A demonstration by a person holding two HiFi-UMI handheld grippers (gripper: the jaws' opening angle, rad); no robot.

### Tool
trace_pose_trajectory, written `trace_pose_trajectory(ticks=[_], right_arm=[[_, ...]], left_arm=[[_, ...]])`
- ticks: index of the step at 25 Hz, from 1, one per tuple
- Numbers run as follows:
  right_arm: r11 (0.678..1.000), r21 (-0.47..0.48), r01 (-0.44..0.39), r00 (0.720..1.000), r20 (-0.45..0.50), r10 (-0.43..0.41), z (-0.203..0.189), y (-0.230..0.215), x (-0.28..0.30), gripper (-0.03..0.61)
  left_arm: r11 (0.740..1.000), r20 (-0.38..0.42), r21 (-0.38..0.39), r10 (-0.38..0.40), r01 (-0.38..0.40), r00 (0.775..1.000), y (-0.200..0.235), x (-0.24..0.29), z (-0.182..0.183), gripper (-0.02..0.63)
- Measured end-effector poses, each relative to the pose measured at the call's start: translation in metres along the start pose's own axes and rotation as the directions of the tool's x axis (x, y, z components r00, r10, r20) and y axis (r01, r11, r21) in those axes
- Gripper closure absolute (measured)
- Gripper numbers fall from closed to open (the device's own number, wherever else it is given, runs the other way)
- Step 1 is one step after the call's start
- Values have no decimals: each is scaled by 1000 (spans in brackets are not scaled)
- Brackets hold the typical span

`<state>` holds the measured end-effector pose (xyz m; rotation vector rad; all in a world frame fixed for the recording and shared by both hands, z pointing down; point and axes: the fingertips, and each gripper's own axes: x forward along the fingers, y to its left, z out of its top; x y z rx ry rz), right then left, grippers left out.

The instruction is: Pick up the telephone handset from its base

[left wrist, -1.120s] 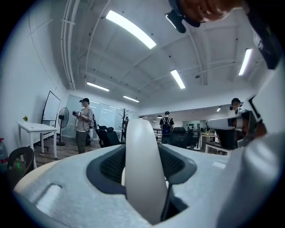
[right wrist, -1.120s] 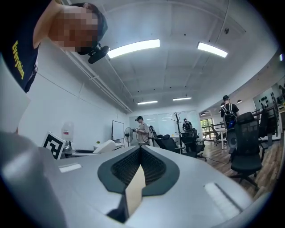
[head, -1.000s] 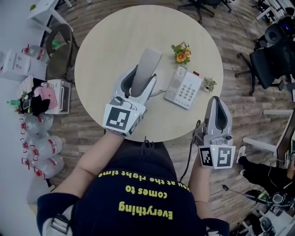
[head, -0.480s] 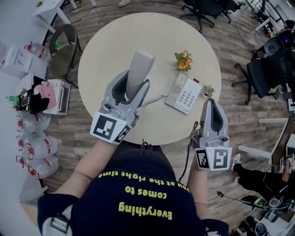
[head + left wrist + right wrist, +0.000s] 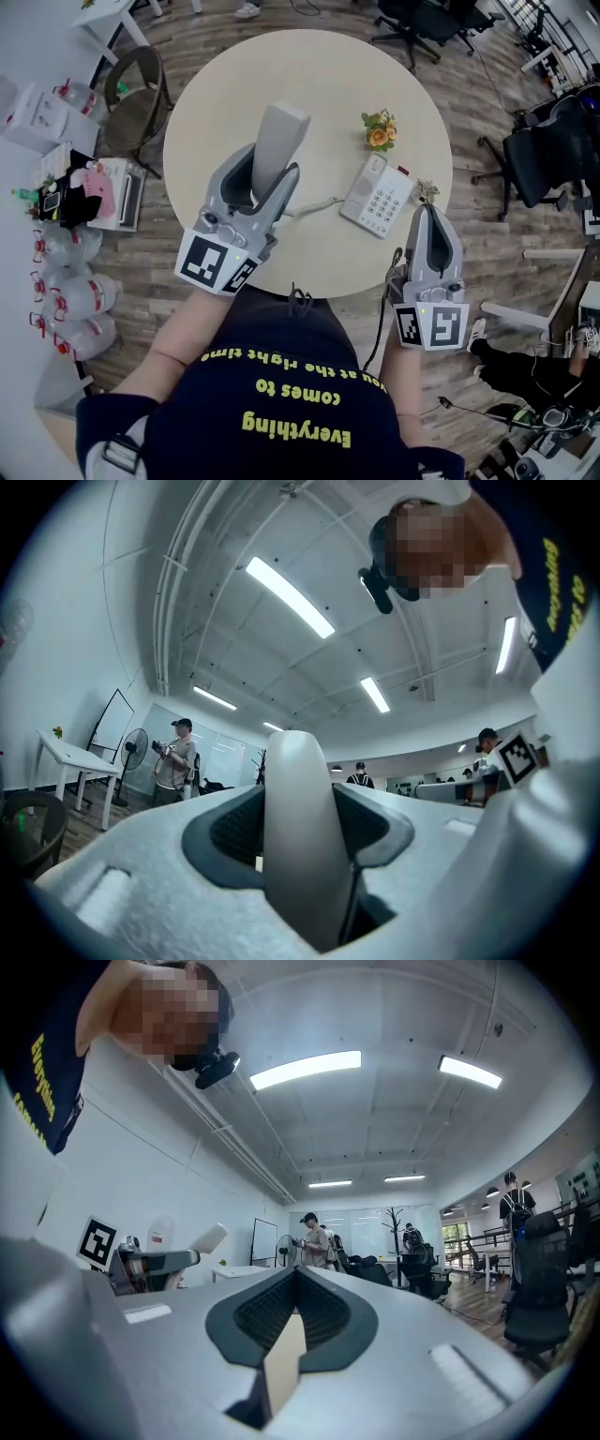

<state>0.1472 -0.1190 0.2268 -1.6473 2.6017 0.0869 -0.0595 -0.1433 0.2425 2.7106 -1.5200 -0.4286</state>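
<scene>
The left gripper [image 5: 271, 174] pinches the telephone handset [image 5: 281, 131] between its two jaws, the dark pads pressing on either side of the pale grey shell – in the left gripper view the handset stands up out of the grip, its rounded end against the office ceiling. In the head view the free end of the handset points toward 12 o'clock, above the round wooden table [image 5: 225, 84] and apart from the telephone base [image 5: 380, 195]. The base lies flat on the table at about 3 o'clock from the left gripper, keypad up, and a thin cord [image 5: 314, 204] runs between the two.

The right gripper [image 5: 433, 216] has its jaws pressed together with nothing between them. It is at 5 o'clock from the base, just off the table's near edge, pointing toward 12 o'clock.

A small pot of orange flowers [image 5: 379, 131] stands at 12 o'clock from the base, and a smaller plant [image 5: 427, 190] sits just beside the base at 3 o'clock – near the table's rim. Office chairs [image 5: 544, 159] stand on the wood floor around the table.
</scene>
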Motion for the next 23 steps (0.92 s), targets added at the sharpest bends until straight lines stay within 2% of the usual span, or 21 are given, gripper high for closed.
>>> trace_pose_trajectory(ticks=[23], right_arm=[[999,12,38,999,-2,-38,-5,-13,5,567]], left_arm=[[1000,-36,-16,-9,8,999,5,15,-17,390]])
